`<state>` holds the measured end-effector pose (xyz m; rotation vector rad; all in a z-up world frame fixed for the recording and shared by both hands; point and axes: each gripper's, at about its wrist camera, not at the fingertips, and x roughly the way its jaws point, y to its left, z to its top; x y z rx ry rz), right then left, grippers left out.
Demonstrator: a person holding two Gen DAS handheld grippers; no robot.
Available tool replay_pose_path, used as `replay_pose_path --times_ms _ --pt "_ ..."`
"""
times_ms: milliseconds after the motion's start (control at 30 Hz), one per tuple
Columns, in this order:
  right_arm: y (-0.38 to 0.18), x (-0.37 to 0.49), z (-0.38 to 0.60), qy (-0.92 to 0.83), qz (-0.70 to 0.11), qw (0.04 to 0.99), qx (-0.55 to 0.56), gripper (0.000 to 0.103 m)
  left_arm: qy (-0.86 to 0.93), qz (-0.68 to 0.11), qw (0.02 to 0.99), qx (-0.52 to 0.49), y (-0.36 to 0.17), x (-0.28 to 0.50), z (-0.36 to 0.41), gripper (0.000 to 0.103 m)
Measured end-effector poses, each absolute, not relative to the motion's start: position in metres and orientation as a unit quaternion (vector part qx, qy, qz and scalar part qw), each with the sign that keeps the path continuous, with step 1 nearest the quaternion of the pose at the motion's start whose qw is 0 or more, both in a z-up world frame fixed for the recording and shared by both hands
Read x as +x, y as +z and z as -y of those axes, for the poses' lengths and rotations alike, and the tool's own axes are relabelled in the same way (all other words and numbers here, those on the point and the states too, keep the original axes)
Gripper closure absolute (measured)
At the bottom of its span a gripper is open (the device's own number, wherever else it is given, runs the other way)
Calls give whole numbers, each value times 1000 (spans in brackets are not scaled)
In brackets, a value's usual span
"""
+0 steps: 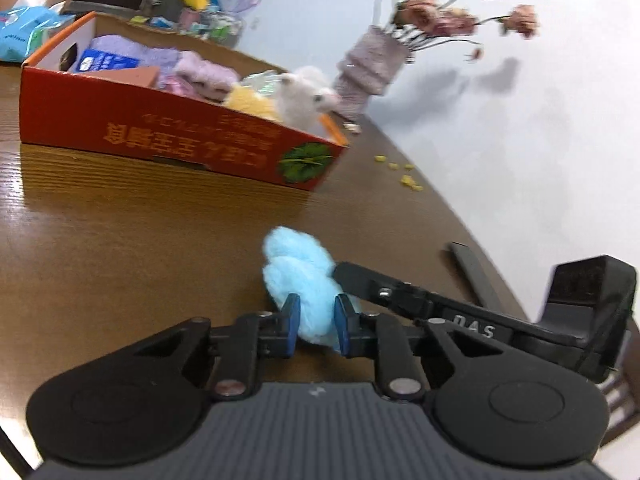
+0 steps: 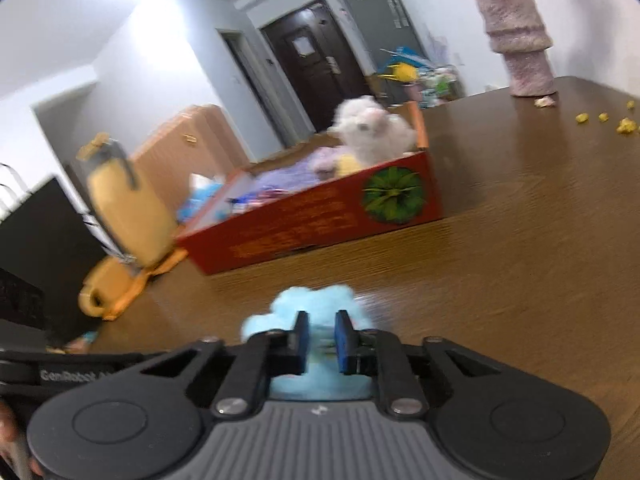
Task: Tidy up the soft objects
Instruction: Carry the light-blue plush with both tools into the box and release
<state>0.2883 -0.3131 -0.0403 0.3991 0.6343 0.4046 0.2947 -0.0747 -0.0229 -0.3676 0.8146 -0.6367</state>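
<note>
A light blue fluffy toy point(image 1: 298, 268) lies on the brown wooden table point(image 1: 120, 240), in front of a red cardboard box point(image 1: 160, 136). My left gripper point(image 1: 316, 312) is shut on the toy's near end, blue pads pressing into the fluff. From the right, one of my right gripper's fingers point(image 1: 360, 280) reaches into the same toy. In the right wrist view my right gripper point(image 2: 322, 330) is also shut on the blue toy point(image 2: 312, 300), with the red box point(image 2: 304, 224) beyond it. Inside the box are a white plush animal point(image 2: 372, 128), a yellow plush and purple cloths.
A fuzzy pink vase point(image 1: 368, 68) with dried flowers stands at the table's far edge by the wall. Yellow crumbs point(image 1: 408, 180) lie near it. A yellow jug point(image 2: 128, 208) stands left of the box. The table edge curves away on the right.
</note>
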Motion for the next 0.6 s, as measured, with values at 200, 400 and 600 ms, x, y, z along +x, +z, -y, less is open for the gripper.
replay_pose_path --times_ms 200,400,600 --pt "-33 252 302 193 -289 924 161 84 -276 -380 871 -144 -18 263 75 84" --pt "-45 250 330 163 -297 914 223 61 -254 -374 876 -168 -25 273 51 57" --pt "-62 268 321 167 -313 899 256 62 -268 -402 854 -192 -52 299 57 58"
